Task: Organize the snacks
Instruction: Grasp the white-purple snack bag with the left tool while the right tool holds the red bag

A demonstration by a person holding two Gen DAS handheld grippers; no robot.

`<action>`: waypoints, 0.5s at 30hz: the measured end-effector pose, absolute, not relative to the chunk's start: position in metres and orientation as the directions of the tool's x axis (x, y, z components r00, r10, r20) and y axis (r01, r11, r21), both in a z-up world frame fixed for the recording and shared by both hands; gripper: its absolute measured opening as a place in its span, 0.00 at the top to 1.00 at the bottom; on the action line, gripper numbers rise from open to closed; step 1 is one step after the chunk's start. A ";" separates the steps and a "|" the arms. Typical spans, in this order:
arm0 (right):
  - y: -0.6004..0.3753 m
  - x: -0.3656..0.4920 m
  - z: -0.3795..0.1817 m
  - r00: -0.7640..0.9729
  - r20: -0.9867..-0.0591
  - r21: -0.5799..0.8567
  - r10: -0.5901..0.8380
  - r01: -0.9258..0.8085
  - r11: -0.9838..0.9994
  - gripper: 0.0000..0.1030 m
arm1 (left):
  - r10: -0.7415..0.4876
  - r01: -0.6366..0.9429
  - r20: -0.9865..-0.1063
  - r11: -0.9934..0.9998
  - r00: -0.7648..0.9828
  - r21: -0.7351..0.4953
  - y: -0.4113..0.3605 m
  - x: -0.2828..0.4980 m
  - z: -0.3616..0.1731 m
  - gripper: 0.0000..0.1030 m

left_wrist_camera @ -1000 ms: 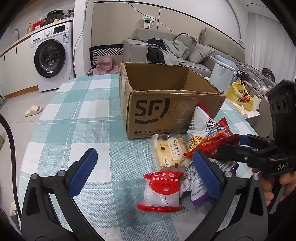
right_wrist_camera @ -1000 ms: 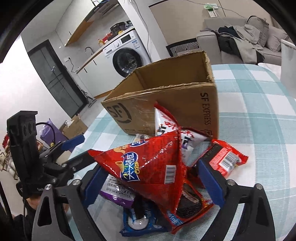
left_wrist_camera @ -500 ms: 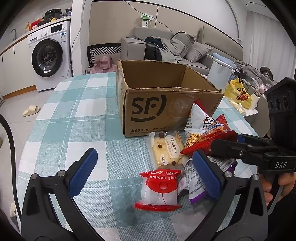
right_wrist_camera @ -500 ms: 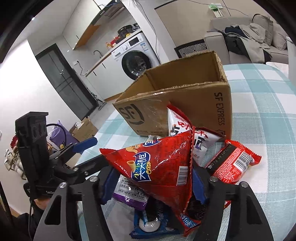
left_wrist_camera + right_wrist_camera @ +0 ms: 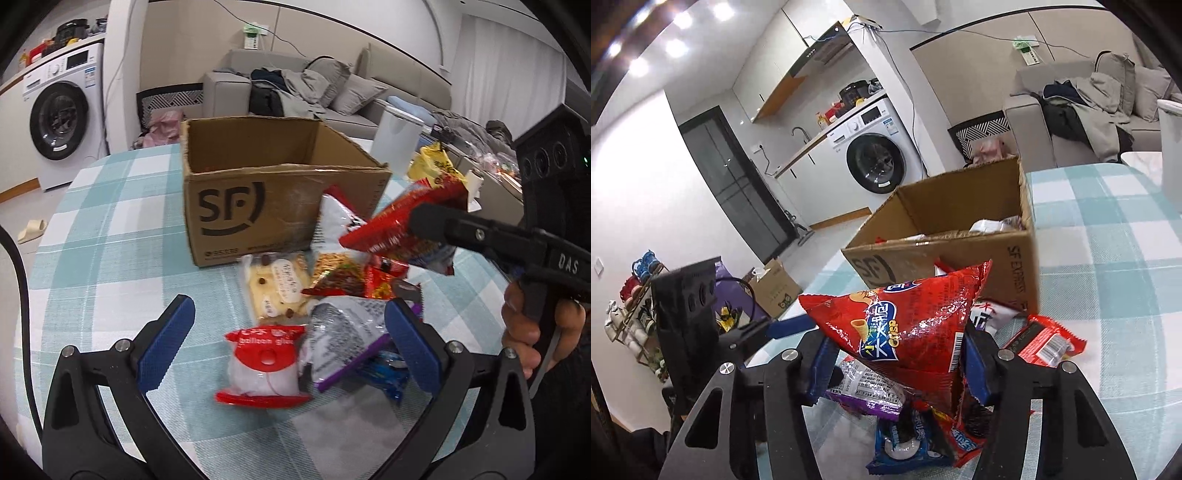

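Observation:
My right gripper is shut on a red crisp bag and holds it lifted above the snack pile, just in front of the open SF cardboard box. The bag also shows in the left wrist view, held right of the box. My left gripper is open and empty, low over the table, around a red-and-white balloon glue pack and a silver-purple packet. A cookie pack lies by the box's front.
The table has a teal checked cloth. More snacks lie in the pile: a blue cookie pack and a red wrapped bar. The box holds some packets. A white bin stands beyond the table's right edge.
My right gripper has closed on the red crisp bag and lifted it up off the pile toward the box. My left gripper has moved slightly closer to the snacks.

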State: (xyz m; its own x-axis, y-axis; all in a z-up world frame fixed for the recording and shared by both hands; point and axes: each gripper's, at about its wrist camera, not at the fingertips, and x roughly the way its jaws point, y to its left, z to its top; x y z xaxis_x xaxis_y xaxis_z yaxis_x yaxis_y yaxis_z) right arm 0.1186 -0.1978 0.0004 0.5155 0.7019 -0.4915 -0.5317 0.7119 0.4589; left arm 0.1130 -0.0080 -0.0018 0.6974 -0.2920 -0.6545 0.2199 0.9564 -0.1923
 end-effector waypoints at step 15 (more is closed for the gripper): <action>-0.217 0.117 0.008 0.548 -0.496 0.454 0.673 -0.497 0.739 0.42 | -0.285 0.261 -0.710 0.954 0.643 -0.146 -0.047 0.115 -0.026 0.01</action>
